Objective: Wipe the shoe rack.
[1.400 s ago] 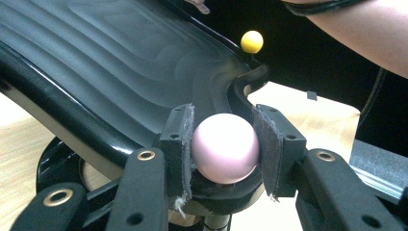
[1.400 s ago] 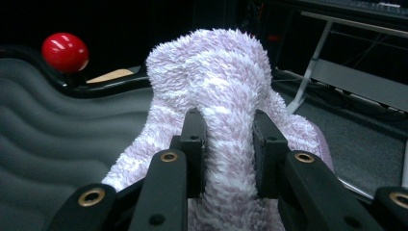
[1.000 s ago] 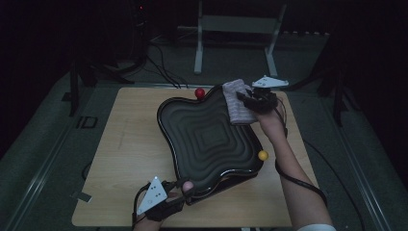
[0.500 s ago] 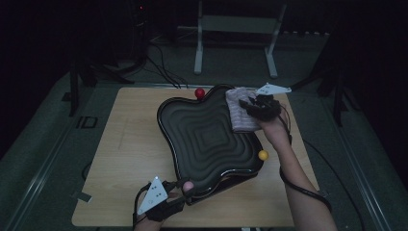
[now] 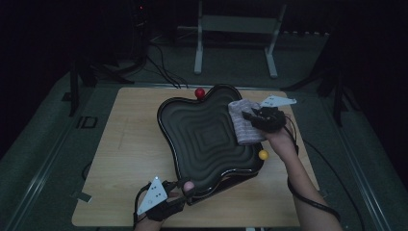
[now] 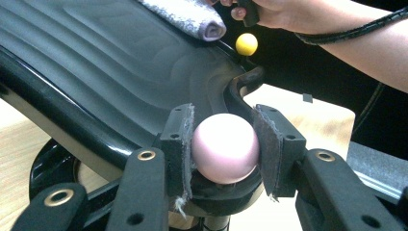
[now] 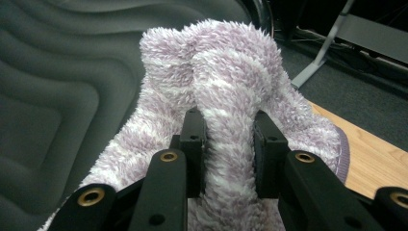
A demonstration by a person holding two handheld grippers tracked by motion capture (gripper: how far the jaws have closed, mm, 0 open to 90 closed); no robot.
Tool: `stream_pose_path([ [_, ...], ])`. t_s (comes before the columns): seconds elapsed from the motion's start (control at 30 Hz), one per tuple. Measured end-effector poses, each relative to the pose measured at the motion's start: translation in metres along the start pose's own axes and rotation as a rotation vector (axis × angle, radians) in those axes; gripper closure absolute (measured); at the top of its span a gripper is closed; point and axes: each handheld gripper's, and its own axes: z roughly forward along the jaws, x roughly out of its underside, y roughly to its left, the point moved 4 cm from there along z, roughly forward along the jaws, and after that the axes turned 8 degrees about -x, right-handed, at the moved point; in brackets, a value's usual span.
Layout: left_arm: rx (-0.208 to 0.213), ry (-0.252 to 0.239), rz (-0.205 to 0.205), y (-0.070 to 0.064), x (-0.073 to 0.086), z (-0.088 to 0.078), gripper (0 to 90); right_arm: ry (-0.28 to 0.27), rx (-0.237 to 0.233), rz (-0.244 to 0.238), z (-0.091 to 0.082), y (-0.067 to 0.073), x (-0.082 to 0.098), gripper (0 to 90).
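High view: black wavy-ribbed plastic tray (image 5: 207, 139) lies on the pale wooden table (image 5: 125, 144); the fluffy lilac-and-white striped cloth (image 5: 243, 126) rests on its right part, under the right gripper (image 5: 250, 117). A red ball knob (image 5: 199, 93) and a yellow ball knob (image 5: 263, 154) stand at the tray's rim.
Left gripper view: left gripper (image 6: 224, 144) clenched on a pale pink ball knob (image 6: 224, 147) at the tray's near edge, steadying it.
Right gripper view: jaws pinch a fold of the cloth.
Step in hand: wiping the tray, by my reading.
Next move: drag the cloth across the ribs, keeping the pinch and the knob firm.
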Motion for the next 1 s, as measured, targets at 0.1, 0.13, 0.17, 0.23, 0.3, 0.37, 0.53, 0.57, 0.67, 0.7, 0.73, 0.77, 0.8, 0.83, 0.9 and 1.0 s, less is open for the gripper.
stream_pose_path([
  [0.1, -0.001, -0.001, -0.001, 0.0, 0.0, 0.0, 60.5, -0.004, -0.013, 0.004, -0.003, 0.001, 0.005, 71.3],
  [0.13, -0.002, 0.0, -0.001, 0.0, 0.0, 0.0, 60.5, -0.003, -0.016, 0.003, -0.004, 0.001, 0.006, 71.3],
  [0.17, -0.003, 0.001, -0.002, 0.0, 0.0, 0.0, 60.5, -0.002, -0.018, 0.002, -0.004, 0.002, 0.008, 71.3],
  [0.23, -0.007, 0.004, -0.001, -0.001, 0.0, 0.0, 60.5, -0.002, -0.021, -0.005, -0.006, 0.004, 0.012, 71.3],
  [0.3, -0.009, 0.003, -0.003, -0.001, 0.0, 0.0, 60.5, -0.002, -0.023, -0.007, -0.009, 0.006, 0.017, 71.3],
  [0.37, -0.008, 0.004, -0.001, -0.001, 0.0, 0.0, 60.5, -0.001, -0.026, -0.012, -0.012, 0.008, 0.022, 71.3],
  [0.53, -0.011, 0.004, 0.0, -0.001, 0.0, -0.001, 60.5, -0.014, -0.025, -0.007, -0.019, 0.012, 0.034, 71.3],
  [0.57, -0.012, 0.003, -0.003, -0.001, 0.0, 0.0, 60.5, -0.018, -0.025, -0.004, -0.019, 0.012, 0.036, 71.3],
  [0.67, -0.012, 0.002, -0.007, -0.001, 0.0, 0.0, 60.5, -0.019, -0.025, -0.003, -0.021, 0.013, 0.039, 71.3],
  [0.7, -0.011, 0.004, -0.007, -0.001, 0.0, 0.0, 60.5, -0.02, -0.027, -0.002, -0.022, 0.013, 0.04, 71.3],
  [0.73, -0.011, 0.004, -0.005, -0.001, 0.0, 0.0, 60.5, -0.022, -0.029, -0.005, -0.022, 0.013, 0.042, 71.3],
  [0.77, -0.011, 0.004, -0.005, -0.001, 0.0, 0.0, 60.5, -0.022, -0.029, -0.005, -0.022, 0.013, 0.042, 71.3],
  [0.8, -0.011, 0.004, -0.008, -0.001, -0.001, 0.0, 60.5, -0.023, -0.03, -0.003, -0.023, 0.013, 0.043, 71.3],
  [0.83, -0.012, 0.006, -0.008, -0.001, -0.001, 0.0, 60.5, -0.026, -0.03, -0.002, -0.024, 0.013, 0.045, 71.3],
  [0.9, -0.014, 0.008, -0.007, -0.001, -0.001, 0.0, 60.5, -0.033, -0.028, 0.0, -0.025, 0.014, 0.049, 71.3],
  [1.0, -0.016, 0.007, -0.006, -0.002, -0.001, 0.0, 60.5, -0.056, -0.034, 0.013, -0.028, 0.014, 0.055, 71.2],
])
